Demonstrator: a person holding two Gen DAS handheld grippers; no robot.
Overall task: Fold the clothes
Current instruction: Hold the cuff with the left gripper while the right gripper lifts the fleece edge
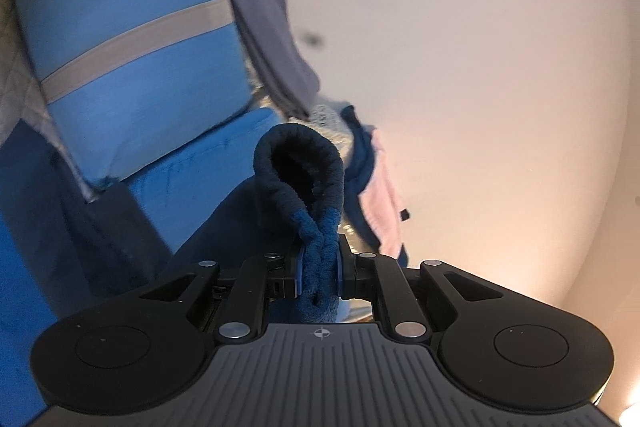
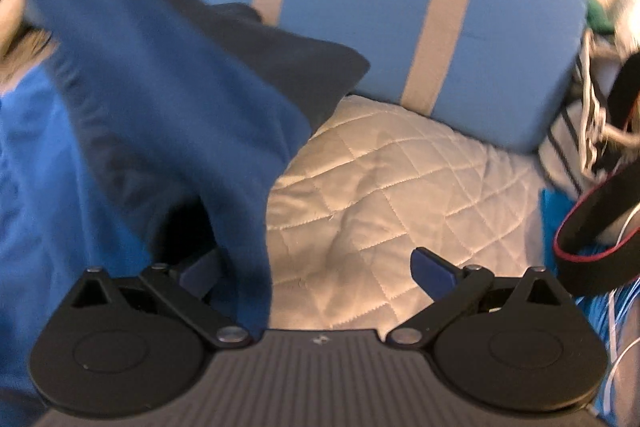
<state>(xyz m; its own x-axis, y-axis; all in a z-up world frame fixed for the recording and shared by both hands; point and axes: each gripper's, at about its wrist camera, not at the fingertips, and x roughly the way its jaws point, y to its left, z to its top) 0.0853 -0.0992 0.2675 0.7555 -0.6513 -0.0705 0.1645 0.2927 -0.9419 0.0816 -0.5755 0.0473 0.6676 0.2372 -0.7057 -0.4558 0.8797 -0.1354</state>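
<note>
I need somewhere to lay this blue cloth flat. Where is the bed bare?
The quilt is bare in front of the striped pillow, right of the hanging blue cloth. The right edge is crowded by a black strap.

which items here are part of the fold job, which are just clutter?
In the job:
- dark blue fleece garment, pinched in the left gripper
- right gripper, open, fabric draped over one finger

Lying about:
- striped blue pillow
- quilted cover
- pink cloth
- grey garment
</note>
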